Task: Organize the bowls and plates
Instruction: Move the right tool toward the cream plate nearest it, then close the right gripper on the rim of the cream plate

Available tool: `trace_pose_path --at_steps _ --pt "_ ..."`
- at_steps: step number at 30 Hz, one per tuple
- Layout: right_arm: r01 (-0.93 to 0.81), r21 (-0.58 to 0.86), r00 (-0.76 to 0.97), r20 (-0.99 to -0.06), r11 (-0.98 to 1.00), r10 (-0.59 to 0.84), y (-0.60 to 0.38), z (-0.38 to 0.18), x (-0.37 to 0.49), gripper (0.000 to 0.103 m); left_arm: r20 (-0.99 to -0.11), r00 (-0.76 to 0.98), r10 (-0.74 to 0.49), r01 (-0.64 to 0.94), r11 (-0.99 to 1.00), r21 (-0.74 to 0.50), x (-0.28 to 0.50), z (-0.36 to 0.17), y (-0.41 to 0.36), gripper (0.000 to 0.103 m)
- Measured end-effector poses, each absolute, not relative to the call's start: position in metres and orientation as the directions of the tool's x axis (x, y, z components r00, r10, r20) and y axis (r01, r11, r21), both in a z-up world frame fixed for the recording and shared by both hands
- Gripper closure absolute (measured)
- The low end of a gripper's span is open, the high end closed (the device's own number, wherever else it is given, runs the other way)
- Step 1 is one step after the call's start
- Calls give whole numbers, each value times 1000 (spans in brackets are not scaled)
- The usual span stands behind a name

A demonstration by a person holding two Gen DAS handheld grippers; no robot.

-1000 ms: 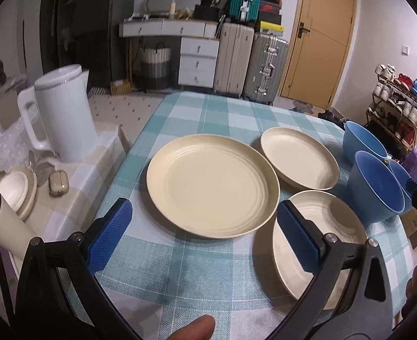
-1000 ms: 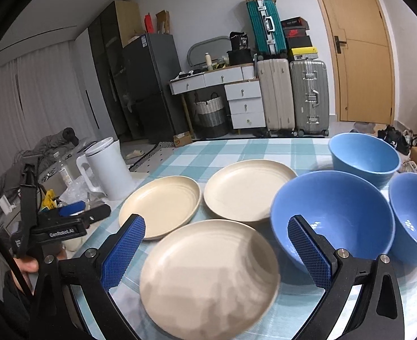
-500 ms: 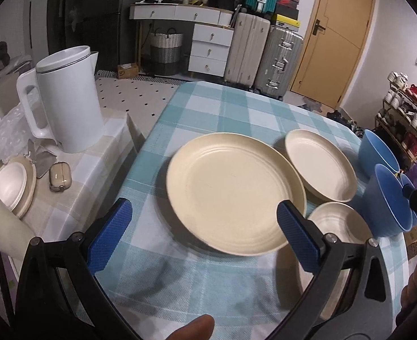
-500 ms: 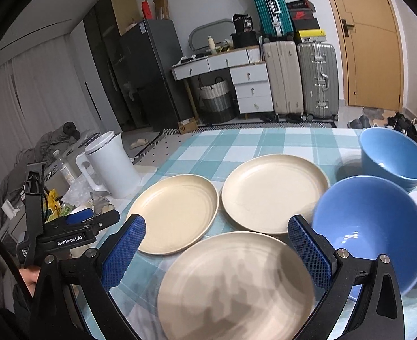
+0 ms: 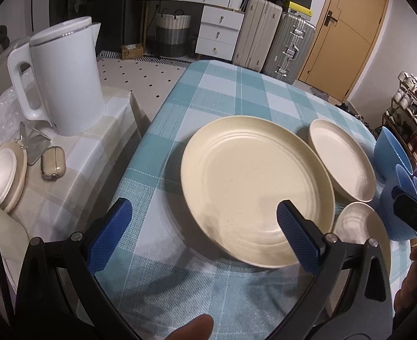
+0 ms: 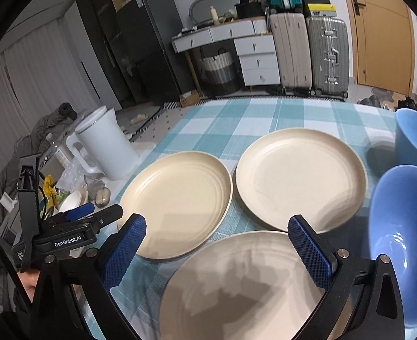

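My left gripper (image 5: 202, 226) hangs over the near edge of the teal checked tablecloth (image 5: 236, 90) with its blue-padded fingers (image 5: 110, 235) spread wide and nothing between them; its right pad overlaps the near rim of the left cream plate (image 5: 253, 184) in the picture, though I cannot tell whether it touches. That plate is round and shallow, matte cream, with faint concentric rings stepping up to a low rim, and it lies flat on the cloth. Just beside it on the far right lies the far cream plate (image 5: 341, 158), of the same make, and nearer me the near cream plate (image 5: 361, 226), partly hidden by the gripper frame.

My right gripper (image 6: 216, 240) also stands wide, holding nothing, above the near cream plate (image 6: 236, 286), which carries the gripper's mottled shadow. From this side the left cream plate (image 6: 180, 201) and the far cream plate (image 6: 299, 175) sit close together with only a thin strip of cloth between them. At the right edge are the blue bowls: a far blue bowl (image 6: 415, 138) and a near blue bowl (image 6: 403, 226) (glossy inside, with a small highlight), both upright on the cloth.

A white electric kettle (image 5: 61, 76) stands on the beige checked side table (image 5: 95, 147) to the left, well apart from the plates.
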State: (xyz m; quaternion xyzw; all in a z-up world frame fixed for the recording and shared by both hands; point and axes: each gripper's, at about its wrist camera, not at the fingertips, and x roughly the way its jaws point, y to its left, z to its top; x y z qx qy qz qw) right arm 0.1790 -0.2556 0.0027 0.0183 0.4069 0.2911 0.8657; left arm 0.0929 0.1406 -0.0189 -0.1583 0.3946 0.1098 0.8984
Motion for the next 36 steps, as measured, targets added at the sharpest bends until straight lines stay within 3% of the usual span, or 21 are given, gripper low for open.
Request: trace_pose_path --at_steps 6,15,27,36 --pt "-485 285 461 -720 827 518 -244 -12 194 4 -769 637 53 -331 920 -210 104 -35 148 1" --pt "-480 310 386 -765 821 515 -226 -38 216 21 -791 611 23 -338 911 -235 117 -46 156 2" --pt "-458 301 347 -806 836 480 -205 -63 236 41 -822 567 55 -350 919 -180 131 -56 156 35" --pt "-435 237 378 -827 868 415 -202 -70 240 72 -824 561 81 -364 918 -157 132 -57 158 71"
